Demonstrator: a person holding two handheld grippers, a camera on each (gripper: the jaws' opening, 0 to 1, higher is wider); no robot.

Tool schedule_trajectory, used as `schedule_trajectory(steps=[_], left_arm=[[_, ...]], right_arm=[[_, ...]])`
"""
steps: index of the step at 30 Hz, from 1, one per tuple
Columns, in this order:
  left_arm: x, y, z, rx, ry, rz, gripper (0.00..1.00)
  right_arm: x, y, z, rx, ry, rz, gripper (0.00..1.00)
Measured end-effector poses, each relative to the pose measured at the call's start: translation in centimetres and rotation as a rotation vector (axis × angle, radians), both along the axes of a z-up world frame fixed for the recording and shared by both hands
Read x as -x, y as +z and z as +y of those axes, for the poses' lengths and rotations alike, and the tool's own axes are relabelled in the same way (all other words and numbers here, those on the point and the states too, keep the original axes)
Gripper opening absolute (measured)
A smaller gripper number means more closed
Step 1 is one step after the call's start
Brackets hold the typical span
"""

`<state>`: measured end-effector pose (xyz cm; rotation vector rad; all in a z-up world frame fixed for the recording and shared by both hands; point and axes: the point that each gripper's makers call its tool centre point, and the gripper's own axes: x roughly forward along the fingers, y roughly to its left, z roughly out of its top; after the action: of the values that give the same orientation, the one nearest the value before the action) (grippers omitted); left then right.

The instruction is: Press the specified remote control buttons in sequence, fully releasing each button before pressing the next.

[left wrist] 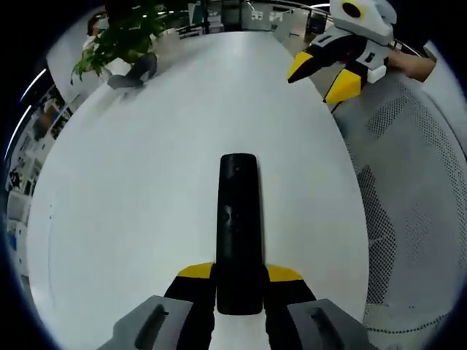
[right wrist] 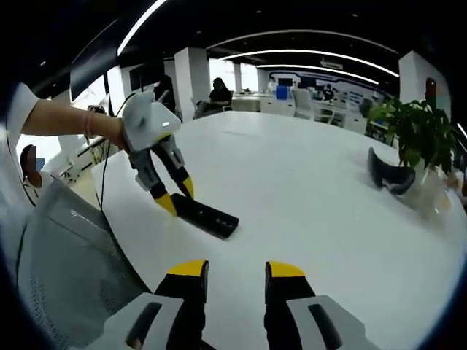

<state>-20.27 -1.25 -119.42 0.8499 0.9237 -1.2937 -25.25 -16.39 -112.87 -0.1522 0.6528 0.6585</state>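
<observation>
A long black remote control (left wrist: 238, 219) lies lengthwise on the white table (left wrist: 160, 182), and my left gripper (left wrist: 239, 273) is shut on its near end, yellow tips on both sides. In the right gripper view the same remote (right wrist: 206, 215) rests on the table with the left gripper (right wrist: 176, 195) clamped on its end, a person's hand behind it. My right gripper (right wrist: 235, 271) hangs open above the table, nothing between its yellow fingertips (right wrist: 188, 270), well short of the remote. It also appears at the upper right of the left gripper view (left wrist: 325, 73), raised and apart from the remote.
A potted green plant (left wrist: 120, 36) and a dark curved object (left wrist: 135, 71) stand at the table's far end, seen again as the plant (right wrist: 416, 131) and the object (right wrist: 388, 175). A grey mesh chair (left wrist: 408, 189) sits by the table edge. Office desks and a seated person (right wrist: 219, 91) lie beyond.
</observation>
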Motion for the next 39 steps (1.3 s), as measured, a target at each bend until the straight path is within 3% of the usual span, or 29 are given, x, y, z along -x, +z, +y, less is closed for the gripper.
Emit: schedule_trajectory(steps=[4,11,27,39], left_arm=[[0.6,0.0,0.0,0.008,-0.003,-0.001,0.24],[1.2,0.0,0.0,0.078,0.007,-0.001,0.24],[3.1,0.2,-0.1,0.176,0.122,-0.016,0.24],[4.5,0.3,-0.1,0.229,0.119,-0.013,0.24]], right_arm=[[0.1,-0.1,0.1,0.003,0.006,0.004,0.28],[0.1,-0.2,0.2,0.006,0.014,0.009,0.27],[0.4,-0.5,0.3,0.019,0.032,0.023,0.24],[0.6,-0.6,0.5,0.024,0.051,0.026,0.24]])
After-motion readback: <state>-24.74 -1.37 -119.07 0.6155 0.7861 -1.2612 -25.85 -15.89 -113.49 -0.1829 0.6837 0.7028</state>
